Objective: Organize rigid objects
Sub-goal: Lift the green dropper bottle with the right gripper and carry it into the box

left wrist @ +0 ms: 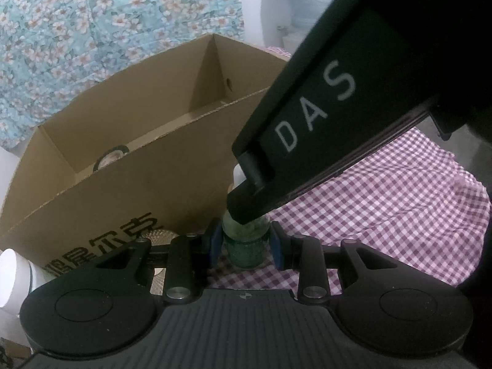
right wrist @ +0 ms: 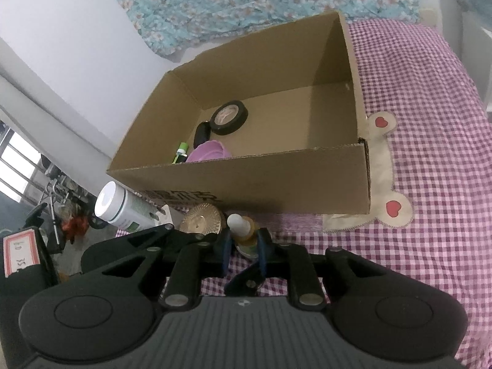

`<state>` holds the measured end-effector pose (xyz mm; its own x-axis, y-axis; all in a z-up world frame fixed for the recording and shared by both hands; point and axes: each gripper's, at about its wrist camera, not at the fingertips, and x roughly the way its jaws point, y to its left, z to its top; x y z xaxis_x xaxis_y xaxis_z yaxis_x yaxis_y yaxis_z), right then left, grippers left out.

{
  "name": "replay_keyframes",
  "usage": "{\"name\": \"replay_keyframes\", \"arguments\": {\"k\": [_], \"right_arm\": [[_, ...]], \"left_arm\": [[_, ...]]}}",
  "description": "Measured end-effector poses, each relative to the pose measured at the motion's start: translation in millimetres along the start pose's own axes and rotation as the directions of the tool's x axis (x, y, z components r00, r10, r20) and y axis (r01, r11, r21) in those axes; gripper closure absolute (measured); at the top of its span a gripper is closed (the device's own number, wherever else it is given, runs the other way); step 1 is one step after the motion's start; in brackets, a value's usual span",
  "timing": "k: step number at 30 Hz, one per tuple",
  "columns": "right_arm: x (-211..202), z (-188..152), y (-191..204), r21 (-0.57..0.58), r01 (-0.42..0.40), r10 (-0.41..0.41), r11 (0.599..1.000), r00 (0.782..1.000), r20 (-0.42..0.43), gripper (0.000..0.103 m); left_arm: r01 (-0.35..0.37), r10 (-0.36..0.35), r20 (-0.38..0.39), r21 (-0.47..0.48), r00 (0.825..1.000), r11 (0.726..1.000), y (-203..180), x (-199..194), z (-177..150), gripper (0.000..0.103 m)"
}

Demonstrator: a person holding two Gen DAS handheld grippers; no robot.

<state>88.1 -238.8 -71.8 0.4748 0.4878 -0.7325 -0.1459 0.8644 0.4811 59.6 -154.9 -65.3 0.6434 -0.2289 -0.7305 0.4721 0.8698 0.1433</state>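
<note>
A small green bottle (left wrist: 246, 247) with a white cap stands on the purple checked cloth just in front of an open cardboard box (left wrist: 129, 184). My left gripper (left wrist: 244, 247) has its blue pads on both sides of the bottle, close around it. My right gripper (right wrist: 243, 246) comes from above and is closed on the same bottle (right wrist: 244, 233) near its white cap (right wrist: 236, 221); its black body crosses the left wrist view. The box (right wrist: 276, 181) holds a black tape roll (right wrist: 229, 117), a black item, a green-capped tube and a purple object (right wrist: 209, 152).
A white jar (right wrist: 120, 206) lies left of the bottle, beside a round gold ribbed lid (right wrist: 201, 220). A beige patch with red hearts (right wrist: 384, 172) sits right of the box. Floral fabric hangs behind. The checked cloth (right wrist: 430, 215) stretches to the right.
</note>
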Motion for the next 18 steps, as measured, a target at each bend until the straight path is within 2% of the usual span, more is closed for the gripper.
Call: {"name": "replay_keyframes", "arguments": {"k": [8, 18], "right_arm": [[-14, -1, 8, 0.0, 0.009, -0.009, 1.0, 1.0, 0.007, 0.085], [-64, 11, 43, -0.07, -0.008, 0.014, 0.998, 0.996, 0.084, 0.086]], "left_arm": [[-0.002, 0.002, 0.013, -0.01, 1.0, 1.0, -2, -17, 5, 0.072], [-0.035, 0.04, 0.111, -0.04, 0.993, 0.999, 3, -74, 28, 0.072]]}}
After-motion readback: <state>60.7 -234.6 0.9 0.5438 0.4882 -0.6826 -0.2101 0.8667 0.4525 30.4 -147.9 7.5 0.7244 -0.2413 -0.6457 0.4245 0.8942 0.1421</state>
